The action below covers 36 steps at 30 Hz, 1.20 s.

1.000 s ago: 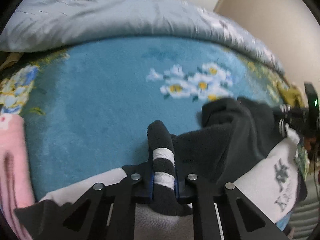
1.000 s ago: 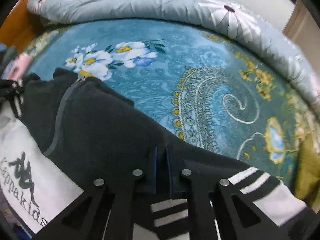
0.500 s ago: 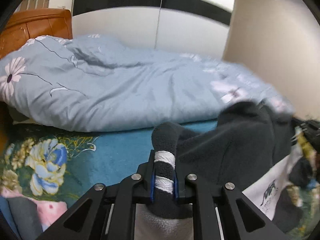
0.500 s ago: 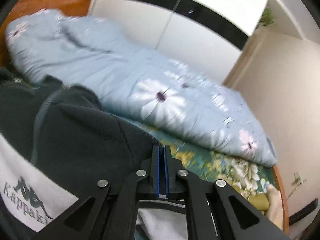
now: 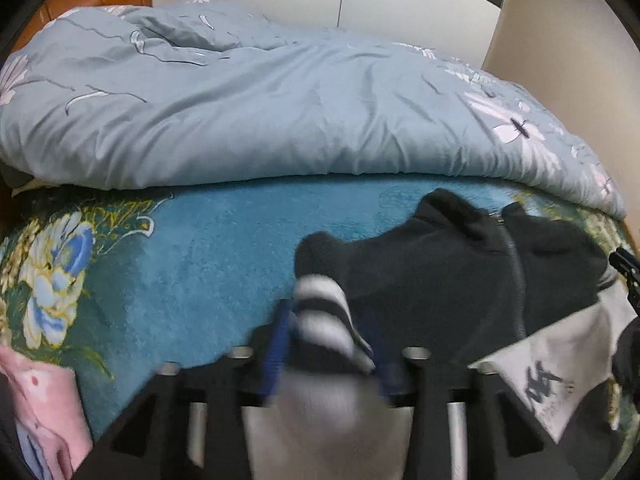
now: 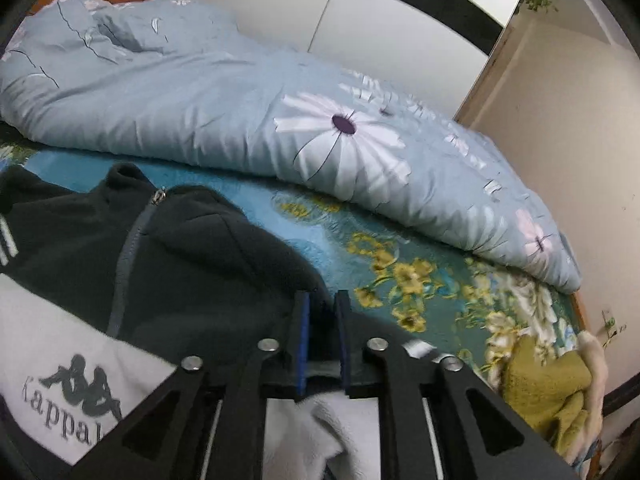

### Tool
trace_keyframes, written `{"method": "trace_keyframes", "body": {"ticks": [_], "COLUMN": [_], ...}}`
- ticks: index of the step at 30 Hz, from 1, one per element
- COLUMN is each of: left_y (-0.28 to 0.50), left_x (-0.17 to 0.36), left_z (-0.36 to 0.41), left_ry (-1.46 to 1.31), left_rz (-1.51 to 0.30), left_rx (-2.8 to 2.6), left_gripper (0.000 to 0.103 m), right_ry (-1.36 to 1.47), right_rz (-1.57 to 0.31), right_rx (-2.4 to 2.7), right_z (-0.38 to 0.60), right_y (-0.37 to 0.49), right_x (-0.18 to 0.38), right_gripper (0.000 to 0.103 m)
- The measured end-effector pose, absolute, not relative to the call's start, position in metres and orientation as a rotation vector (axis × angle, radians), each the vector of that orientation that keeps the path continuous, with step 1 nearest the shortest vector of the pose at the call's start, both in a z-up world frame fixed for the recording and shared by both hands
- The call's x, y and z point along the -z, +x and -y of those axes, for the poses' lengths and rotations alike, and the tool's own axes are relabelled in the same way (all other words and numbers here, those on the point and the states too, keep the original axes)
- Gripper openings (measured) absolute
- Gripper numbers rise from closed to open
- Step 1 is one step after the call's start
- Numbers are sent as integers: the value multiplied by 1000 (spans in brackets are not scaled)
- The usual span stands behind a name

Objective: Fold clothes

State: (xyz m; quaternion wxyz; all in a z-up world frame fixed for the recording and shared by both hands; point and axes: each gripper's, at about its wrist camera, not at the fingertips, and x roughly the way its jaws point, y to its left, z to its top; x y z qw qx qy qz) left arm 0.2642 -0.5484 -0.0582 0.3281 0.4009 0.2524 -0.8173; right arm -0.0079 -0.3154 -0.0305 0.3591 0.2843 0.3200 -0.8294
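The left hand-held gripper [image 5: 326, 344], bottom centre of its frame, stands parted around the striped cuff [image 5: 326, 320] of a black fleece jacket [image 5: 440, 276]. The right hand-held gripper [image 6: 322, 336], narrowly apart, has the jacket's other edge between its fingers. The jacket spreads over the teal floral bed blanket [image 5: 208, 256], below the pale blue duvet [image 5: 260, 92].

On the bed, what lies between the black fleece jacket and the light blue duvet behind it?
Only a bare strip of the blue floral blanket separates the jacket from the duvet; both wrist views show it.
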Motion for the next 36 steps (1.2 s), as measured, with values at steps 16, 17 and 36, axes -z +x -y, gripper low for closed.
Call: {"method": "trace_keyframes", "body": {"ticks": [16, 17, 36], "left_y": [401, 407, 386], "left_x": [70, 72, 116], "left_z": [361, 354, 237], "left_ry": [919, 917, 1260], "left_rz": [-947, -957, -543], "left_rx": [2380, 2366, 2376], "left_gripper": [72, 72, 72], "right_ry": [1229, 1218, 1210], "right_rz": [-299, -261, -116], "right_rx": [1878, 1885, 2125], "right_z": [62, 49, 30], "right_y": [46, 50, 52], "right_x": [71, 69, 76], "right_gripper": [45, 45, 46]}}
